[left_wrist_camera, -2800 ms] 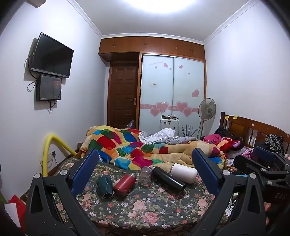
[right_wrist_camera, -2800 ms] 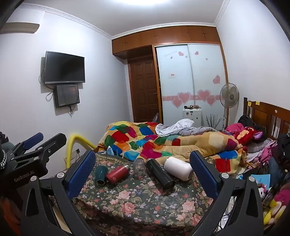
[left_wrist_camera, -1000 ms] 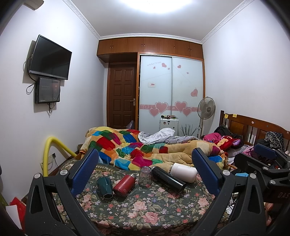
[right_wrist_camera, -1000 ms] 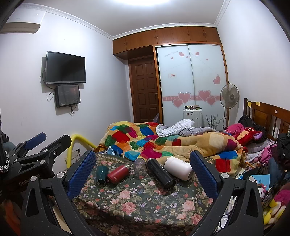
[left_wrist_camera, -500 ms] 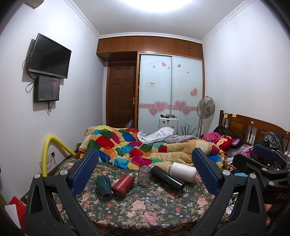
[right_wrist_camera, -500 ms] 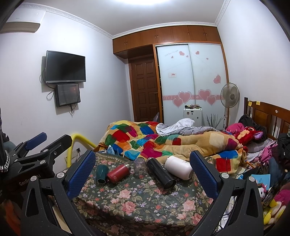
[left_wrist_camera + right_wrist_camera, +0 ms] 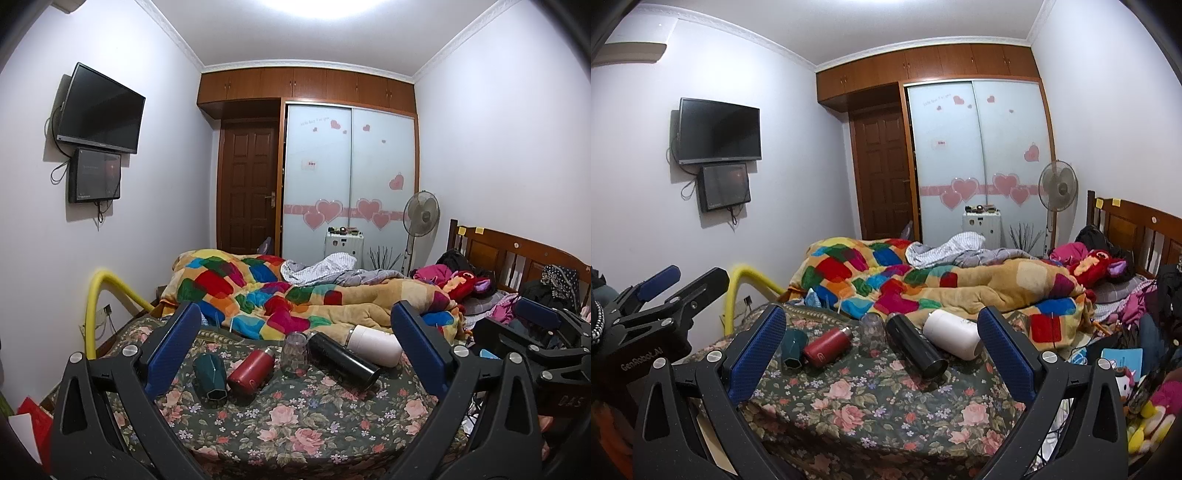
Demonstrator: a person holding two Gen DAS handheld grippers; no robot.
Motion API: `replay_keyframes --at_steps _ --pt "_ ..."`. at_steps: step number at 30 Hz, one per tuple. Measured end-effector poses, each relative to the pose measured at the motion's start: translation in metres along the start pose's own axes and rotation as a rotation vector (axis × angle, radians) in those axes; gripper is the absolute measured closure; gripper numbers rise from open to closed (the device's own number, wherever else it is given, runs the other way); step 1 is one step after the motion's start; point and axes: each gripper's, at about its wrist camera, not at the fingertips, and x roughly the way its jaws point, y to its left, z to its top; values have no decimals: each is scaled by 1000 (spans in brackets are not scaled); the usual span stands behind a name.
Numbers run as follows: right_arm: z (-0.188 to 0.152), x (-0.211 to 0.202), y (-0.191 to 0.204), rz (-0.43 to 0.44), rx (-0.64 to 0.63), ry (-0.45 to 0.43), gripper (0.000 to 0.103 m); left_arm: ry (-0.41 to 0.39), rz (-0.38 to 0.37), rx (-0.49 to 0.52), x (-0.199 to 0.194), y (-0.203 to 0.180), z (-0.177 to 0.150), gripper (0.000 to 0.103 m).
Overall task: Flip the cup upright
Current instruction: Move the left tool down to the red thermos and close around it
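Best to carry the left gripper [image 7: 295, 343] forward and low, straddling the green cup [image 7: 209, 374] across its faceted sides, then tip it mouth-up; right gripper [image 7: 881, 345] kept back; both sets of jaws spread wide, gripping nothing. Dark green, angular, lying on its side (mouth towards the cameras) at the left end of the row on the floral bedspread [image 7: 306, 421], beside the red bottle [image 7: 251, 374].

Left wrist view: low, near the bed's foot, facing the far wardrobe [image 7: 349, 177]. Right wrist view: same direction, set to the right (left gripper [image 7: 661, 295] visible at left). Shared: floral bedspread [image 7: 295, 417] [image 7: 871, 398], row of vessels, quilt.
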Motion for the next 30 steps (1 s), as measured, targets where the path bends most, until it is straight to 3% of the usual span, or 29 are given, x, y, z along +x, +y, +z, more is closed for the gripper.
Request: replay_keyframes --at_steps 8,16,23,27,30 --pt "-15 34 -15 -28 23 85 0 103 51 -14 49 11 -20 0" --pt "-41 87 -38 -83 29 250 0 355 94 -43 148 46 -74 0" --pt "-58 120 -51 -114 21 354 0 593 20 -38 250 74 -115 0" --pt "-66 140 -53 -119 17 398 0 686 15 -9 300 84 -130 0" --pt "-69 150 -55 -116 24 421 0 747 6 34 334 86 -139 10"
